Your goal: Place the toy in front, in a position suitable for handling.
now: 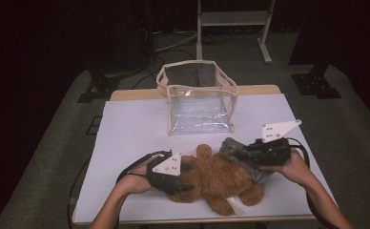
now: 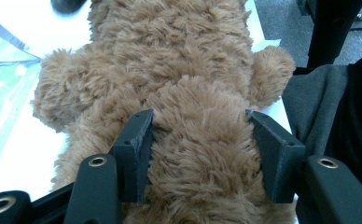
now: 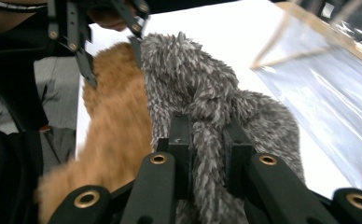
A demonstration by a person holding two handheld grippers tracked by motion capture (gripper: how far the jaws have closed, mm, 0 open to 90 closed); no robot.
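The left gripper clamps the brown plush teddy bear near the white table's front edge. The right gripper pinches a grey shaggy fabric piece, its lower end hidden; open surface lies before the clear bag.

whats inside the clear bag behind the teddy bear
Through the clear walls of the clear bag nothing shows inside; only the white table cover and the floor behind are seen through it. The brown teddy bear and grey plush toy lie outside, in front.
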